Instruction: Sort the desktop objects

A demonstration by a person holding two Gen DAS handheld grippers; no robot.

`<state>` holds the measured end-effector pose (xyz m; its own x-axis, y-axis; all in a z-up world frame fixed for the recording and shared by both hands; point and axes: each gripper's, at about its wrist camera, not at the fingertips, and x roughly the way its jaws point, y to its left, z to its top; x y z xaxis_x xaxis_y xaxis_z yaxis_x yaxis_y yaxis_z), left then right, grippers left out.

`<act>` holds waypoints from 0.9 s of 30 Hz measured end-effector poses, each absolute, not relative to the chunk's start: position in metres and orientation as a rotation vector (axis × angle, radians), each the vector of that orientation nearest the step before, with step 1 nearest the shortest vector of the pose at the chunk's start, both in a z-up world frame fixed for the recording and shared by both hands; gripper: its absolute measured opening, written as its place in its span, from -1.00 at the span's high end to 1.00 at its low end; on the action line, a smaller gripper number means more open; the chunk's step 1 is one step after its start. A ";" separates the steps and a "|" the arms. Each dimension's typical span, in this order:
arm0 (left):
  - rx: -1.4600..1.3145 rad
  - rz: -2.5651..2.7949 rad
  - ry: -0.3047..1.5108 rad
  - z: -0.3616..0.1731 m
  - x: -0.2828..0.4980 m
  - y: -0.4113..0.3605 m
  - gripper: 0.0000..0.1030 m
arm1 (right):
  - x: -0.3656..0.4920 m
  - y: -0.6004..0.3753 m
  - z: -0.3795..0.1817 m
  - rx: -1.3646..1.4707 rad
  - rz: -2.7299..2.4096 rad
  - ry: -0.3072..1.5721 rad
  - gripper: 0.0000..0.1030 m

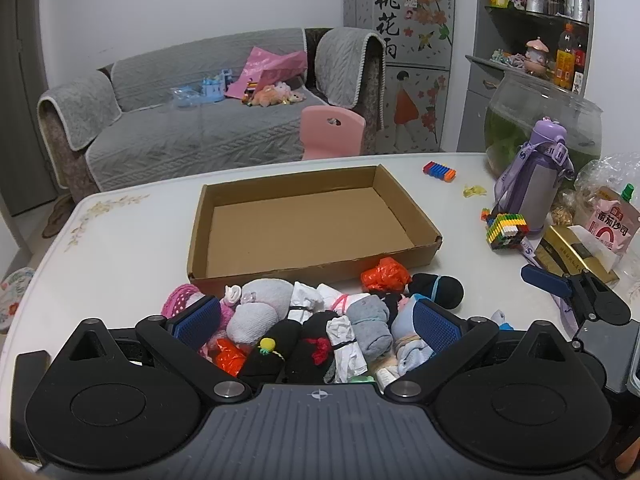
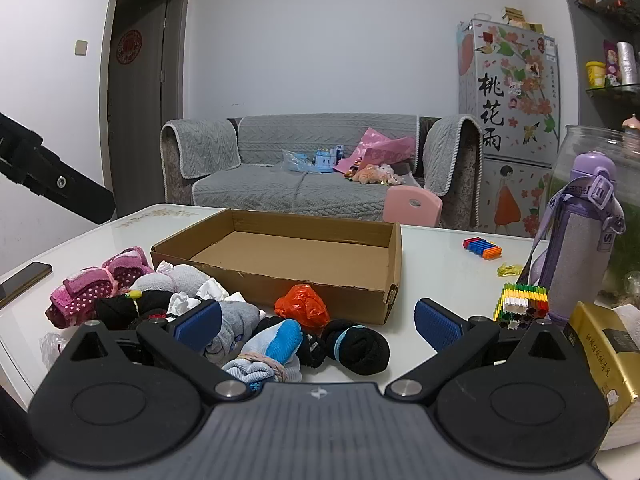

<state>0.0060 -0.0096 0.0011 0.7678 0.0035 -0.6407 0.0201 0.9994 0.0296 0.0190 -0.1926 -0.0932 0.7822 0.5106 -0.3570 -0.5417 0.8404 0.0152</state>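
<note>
Leftmost on the white counter (image 2: 440, 276) lies a pink dotted sock bundle (image 2: 80, 300), then a heap of rolled socks (image 1: 304, 328) just before the empty cardboard tray (image 1: 304, 228). Both claws are released: the left claw (image 1: 316, 322) spread over the heap, the right claw (image 2: 318, 322) spread above a black sock roll (image 2: 360, 348) beside an orange bag (image 2: 302, 306). Rightward stand a colourful block cube (image 2: 520, 306) and a purple bottle (image 2: 576, 240).

Left wrist: tilted down, close over sock pile (image 1: 320, 328). Right wrist: lower, nearly level. Both face cardboard box (image 1: 308, 224), with sofa (image 2: 320, 168) behind it.
</note>
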 end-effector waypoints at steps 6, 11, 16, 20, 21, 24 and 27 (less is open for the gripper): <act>0.034 -0.012 0.697 0.001 0.006 -0.009 -0.99 | 0.019 -0.192 -0.094 -0.091 0.569 0.360 -0.99; 0.035 -0.017 0.695 0.001 0.005 -0.009 -0.99 | 0.019 -0.192 -0.094 -0.091 0.570 0.359 -0.99; 0.035 -0.016 0.694 0.001 0.005 -0.010 -0.99 | 0.019 -0.192 -0.094 -0.092 0.571 0.360 -0.99; 0.032 -0.015 0.700 0.000 0.006 -0.009 -0.99 | 0.019 -0.192 -0.094 -0.092 0.571 0.360 -0.99; 0.030 -0.015 0.701 0.000 0.006 -0.008 -0.99 | 0.019 -0.191 -0.094 -0.092 0.571 0.360 -0.99; 0.028 -0.017 0.702 0.000 0.006 -0.008 -0.99 | 0.019 -0.191 -0.095 -0.095 0.572 0.362 -0.99; 0.029 -0.017 0.701 0.000 0.005 -0.008 -0.99 | 0.019 -0.190 -0.096 -0.095 0.573 0.361 -0.99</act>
